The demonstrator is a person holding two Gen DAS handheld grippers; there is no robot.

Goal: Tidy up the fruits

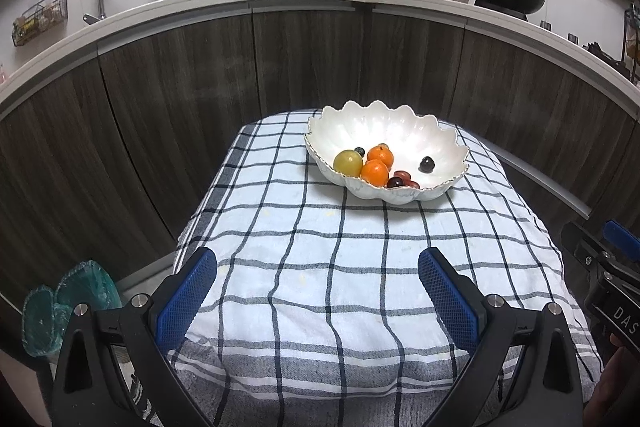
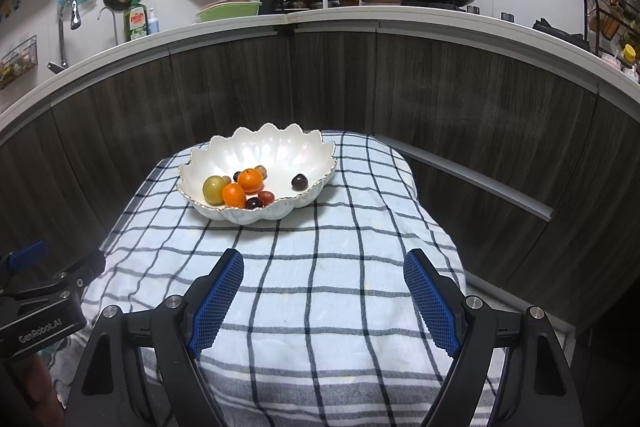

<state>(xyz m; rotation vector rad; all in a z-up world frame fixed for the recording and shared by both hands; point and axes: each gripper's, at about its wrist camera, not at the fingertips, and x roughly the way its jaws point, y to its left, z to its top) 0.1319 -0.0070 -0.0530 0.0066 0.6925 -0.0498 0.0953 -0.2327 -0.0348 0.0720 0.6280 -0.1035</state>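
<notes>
Fruit gathered in a shell-shaped bowl on a checked cloth, both grippers held back with fingers spread.

The white scalloped bowl (image 1: 386,151) sits toward the far end of the cloth-covered worktop (image 1: 320,267), close to its back edge and the dark cabinet fronts (image 1: 180,99) behind. Inside the bowl, a yellow-green fruit (image 1: 348,163), two oranges (image 1: 375,172) and small dark and red fruits cluster at its near-left side; one dark fruit (image 1: 427,164) lies apart to the right. On the near side of the bowl lies bare checked cloth. The left gripper (image 1: 317,287) and right gripper (image 2: 323,287) hover there, fingers wide apart, holding nothing, well short of the bowl.
</notes>
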